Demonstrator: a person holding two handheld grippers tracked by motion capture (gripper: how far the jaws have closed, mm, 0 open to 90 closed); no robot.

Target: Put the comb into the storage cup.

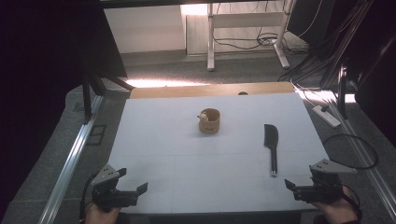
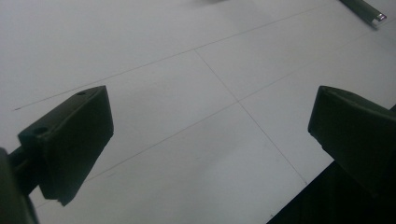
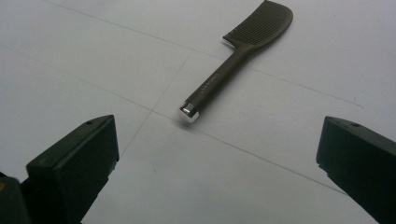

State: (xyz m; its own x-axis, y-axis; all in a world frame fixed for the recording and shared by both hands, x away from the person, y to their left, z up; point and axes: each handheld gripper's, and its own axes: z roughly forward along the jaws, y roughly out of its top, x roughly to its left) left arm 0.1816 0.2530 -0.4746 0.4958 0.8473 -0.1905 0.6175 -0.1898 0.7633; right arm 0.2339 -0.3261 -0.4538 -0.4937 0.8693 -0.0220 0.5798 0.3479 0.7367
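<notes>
From the high view, the white counter [image 1: 187,158] carries two things: a small wooden cup [image 1: 209,121] near its middle with a little figure at its rim, and a dark comb [image 1: 271,142] at about four o'clock from the cup, well apart from it. The comb lies with its toothed head away from the person and its slim handle pointing back toward the near edge. The left tool [image 1: 133,184] rests at the counter's seven o'clock corner, the right tool [image 1: 290,186] at five o'clock, near the handle's tip; each is gaping wide with nothing in it.

In the left gripper view, the left tool [image 2: 205,135] shows both jaws far apart over bare counter — the comb's metal-capped end sits at one o'clock, well off.

In the right gripper view, the right tool [image 3: 215,163] stands fully spread and empty, and the comb [image 3: 238,60] lies ahead at twelve o'clock, its shiny cap nearest. The comb looks light, stiff and smooth — likely plastic — and lies flat, so it may skid. The round handle's middle seems the best hold, pinched across its width.
</notes>
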